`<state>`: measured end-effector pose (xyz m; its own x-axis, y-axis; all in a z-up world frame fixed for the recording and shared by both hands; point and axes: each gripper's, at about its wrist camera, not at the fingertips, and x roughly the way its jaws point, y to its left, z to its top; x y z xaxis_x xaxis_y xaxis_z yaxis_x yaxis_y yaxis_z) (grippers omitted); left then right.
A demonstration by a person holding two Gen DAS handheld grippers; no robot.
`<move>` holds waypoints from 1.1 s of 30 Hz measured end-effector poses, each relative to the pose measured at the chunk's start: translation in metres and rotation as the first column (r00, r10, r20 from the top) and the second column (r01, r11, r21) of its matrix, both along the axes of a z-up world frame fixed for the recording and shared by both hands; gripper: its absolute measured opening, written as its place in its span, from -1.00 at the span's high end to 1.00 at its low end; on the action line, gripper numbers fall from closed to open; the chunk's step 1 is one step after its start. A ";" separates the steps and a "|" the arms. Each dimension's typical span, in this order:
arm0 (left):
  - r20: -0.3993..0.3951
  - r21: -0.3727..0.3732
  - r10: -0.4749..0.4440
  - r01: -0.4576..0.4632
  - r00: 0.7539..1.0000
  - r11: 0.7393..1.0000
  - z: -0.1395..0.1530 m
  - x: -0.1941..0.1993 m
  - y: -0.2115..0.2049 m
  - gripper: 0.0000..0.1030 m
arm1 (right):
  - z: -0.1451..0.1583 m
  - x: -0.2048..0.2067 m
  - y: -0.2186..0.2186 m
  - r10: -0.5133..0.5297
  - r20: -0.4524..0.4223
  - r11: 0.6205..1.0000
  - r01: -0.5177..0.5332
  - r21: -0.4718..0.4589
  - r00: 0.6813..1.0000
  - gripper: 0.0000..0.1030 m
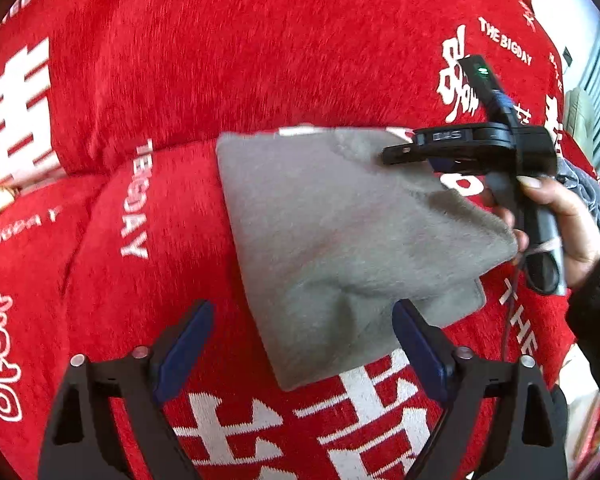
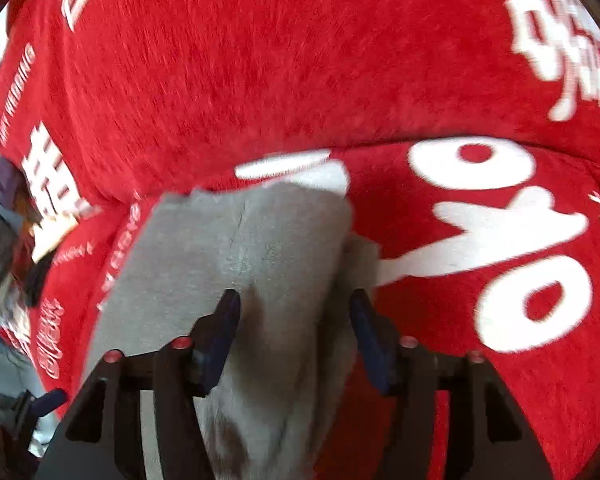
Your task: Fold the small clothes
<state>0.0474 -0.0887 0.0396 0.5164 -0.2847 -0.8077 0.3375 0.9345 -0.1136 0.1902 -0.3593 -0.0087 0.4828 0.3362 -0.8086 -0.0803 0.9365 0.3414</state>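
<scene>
My left gripper (image 1: 304, 344) gapes empty beside the grey cloth (image 1: 340, 240); my right gripper (image 2: 294, 324) straddles a ridge unpinched, so the fold may spring open.

A: Light? Blur?
B: Bright daylight, soft shadows. Right wrist view is motion-smeared, the red blanket (image 2: 260, 80) lettering streaks.
A: Left?
B: Sharper. Both bend hard at dark fisheye corners.

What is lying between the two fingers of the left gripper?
In the left wrist view, red blanket and the near corner of the grey cloth lie within the left gripper; neither pad touches it.
</scene>
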 end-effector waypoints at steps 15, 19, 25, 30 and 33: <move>-0.015 0.156 -0.042 0.044 0.999 0.987 -0.047 -0.002 -0.021 -0.77 | 0.002 -0.115 0.031 0.079 -0.013 0.991 -0.077 0.105 0.997 0.61; -0.081 -0.006 0.117 -0.118 0.990 0.993 -0.038 0.002 0.028 -0.61 | 0.022 -0.122 0.031 0.076 0.058 0.987 -0.084 0.136 0.995 0.65; -0.064 -0.025 0.093 -0.095 0.994 0.995 -0.031 -0.014 0.034 -0.61 | 0.023 -0.124 0.029 0.064 0.051 0.985 -0.071 0.155 0.997 0.66; 0.009 0.139 -0.020 0.019 1.000 0.990 -0.033 -0.027 -0.012 -0.61 | 0.039 -0.119 0.032 0.054 0.084 0.979 -0.069 0.194 0.995 0.66; -0.004 0.168 0.016 -0.015 1.000 0.986 -0.041 -0.014 -0.021 -0.61 | 0.056 -0.116 0.034 0.050 0.110 0.971 -0.074 0.226 0.993 0.68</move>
<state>0.0334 -0.1100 -0.0010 0.5150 -0.1369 -0.8462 0.3224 0.9456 0.0432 0.0744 -0.3258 0.0478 0.5316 0.5391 -0.6534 -0.1819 0.8260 0.5335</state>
